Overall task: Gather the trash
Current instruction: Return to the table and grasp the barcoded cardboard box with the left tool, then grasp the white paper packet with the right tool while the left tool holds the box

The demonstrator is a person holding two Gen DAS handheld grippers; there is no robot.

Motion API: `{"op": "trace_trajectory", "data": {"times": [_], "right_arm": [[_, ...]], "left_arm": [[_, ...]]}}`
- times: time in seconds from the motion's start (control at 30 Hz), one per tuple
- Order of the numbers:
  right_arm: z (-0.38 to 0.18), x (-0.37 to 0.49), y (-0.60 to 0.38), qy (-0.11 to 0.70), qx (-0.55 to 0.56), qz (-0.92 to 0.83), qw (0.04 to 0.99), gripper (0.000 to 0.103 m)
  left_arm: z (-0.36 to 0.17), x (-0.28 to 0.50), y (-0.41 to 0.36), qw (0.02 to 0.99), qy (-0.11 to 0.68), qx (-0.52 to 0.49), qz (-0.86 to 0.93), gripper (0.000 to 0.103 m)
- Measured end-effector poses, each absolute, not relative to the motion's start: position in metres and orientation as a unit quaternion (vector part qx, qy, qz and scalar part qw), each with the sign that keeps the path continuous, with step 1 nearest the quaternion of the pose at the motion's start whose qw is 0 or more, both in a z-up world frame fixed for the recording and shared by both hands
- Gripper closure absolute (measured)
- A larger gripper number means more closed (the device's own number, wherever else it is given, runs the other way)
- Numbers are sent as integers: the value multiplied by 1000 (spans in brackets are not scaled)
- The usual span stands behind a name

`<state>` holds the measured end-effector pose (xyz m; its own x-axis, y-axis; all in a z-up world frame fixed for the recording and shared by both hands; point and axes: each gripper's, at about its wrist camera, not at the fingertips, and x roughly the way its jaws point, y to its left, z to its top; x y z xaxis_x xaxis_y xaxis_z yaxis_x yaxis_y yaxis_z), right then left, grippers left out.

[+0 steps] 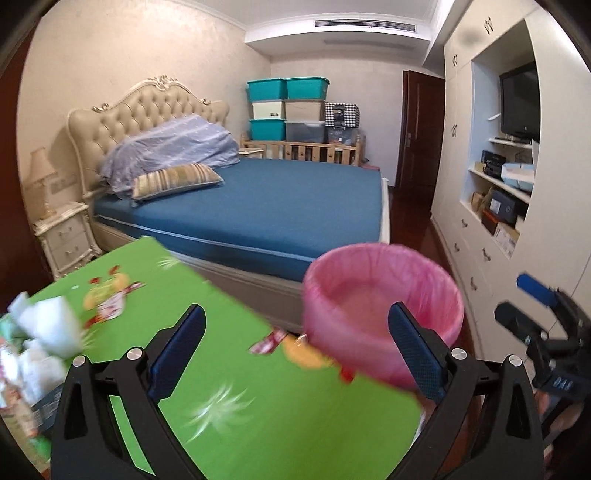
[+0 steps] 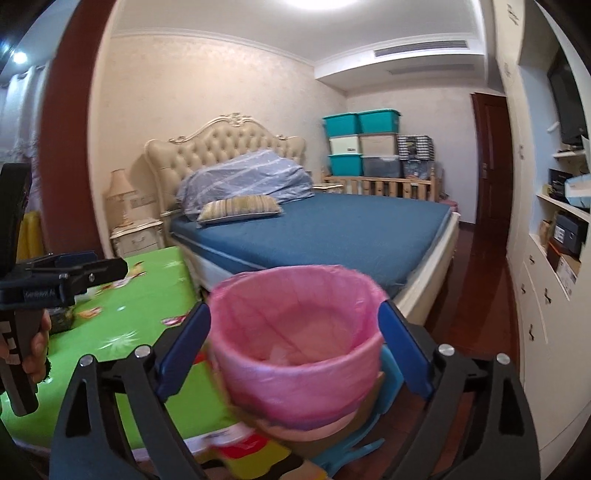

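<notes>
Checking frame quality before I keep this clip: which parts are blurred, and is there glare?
Left wrist view: the bin, green tablecloth and crumpled paper are smeared, the bed sharper. Right wrist view: bin smeared, bright ceiling glare at top; both bend at the edges.

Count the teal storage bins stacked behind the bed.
3. Two side by side on top, top-left teal bin and top-right teal bin; a bottom-left teal bin sits two rows down. Others may be hidden behind the stack.

Blue bed point(image 1: 280, 206), striped pillow point(image 1: 175, 181), stacked storage bins point(image 1: 288, 109).
</notes>
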<state>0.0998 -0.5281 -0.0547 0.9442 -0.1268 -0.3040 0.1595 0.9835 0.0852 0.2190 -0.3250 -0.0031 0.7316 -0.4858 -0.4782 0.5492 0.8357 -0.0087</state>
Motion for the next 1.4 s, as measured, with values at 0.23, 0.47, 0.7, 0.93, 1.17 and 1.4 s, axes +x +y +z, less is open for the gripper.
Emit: {"op": "trace_trajectory", "data": {"times": [0.23, 0.47, 0.7, 0.93, 1.17, 1.4], "right_arm": [[-58, 103, -452, 165, 21, -7, 986, 13], [-68, 120, -359, 196, -14, 73, 978, 13], [-74, 123, -293, 212, -39, 133, 967, 13], [-72, 124, -265, 218, -53, 158, 962, 13], [-74, 128, -260, 229, -59, 166, 957, 13], [-79, 147, -224, 253, -73, 201, 944, 13]], "left_arm": [[-7, 170, -245, 941, 226, 84, -238, 9], [-5, 130, -149, 964, 203, 77, -151, 9], [-18, 127, -57, 970, 240, 7, -42, 9], [-38, 161, -39, 957, 286, -38, -10, 9], [-54, 188, -50, 950, 310, -14, 14, 20], [-49, 168, -32, 954, 301, 0, 6, 47]]}}
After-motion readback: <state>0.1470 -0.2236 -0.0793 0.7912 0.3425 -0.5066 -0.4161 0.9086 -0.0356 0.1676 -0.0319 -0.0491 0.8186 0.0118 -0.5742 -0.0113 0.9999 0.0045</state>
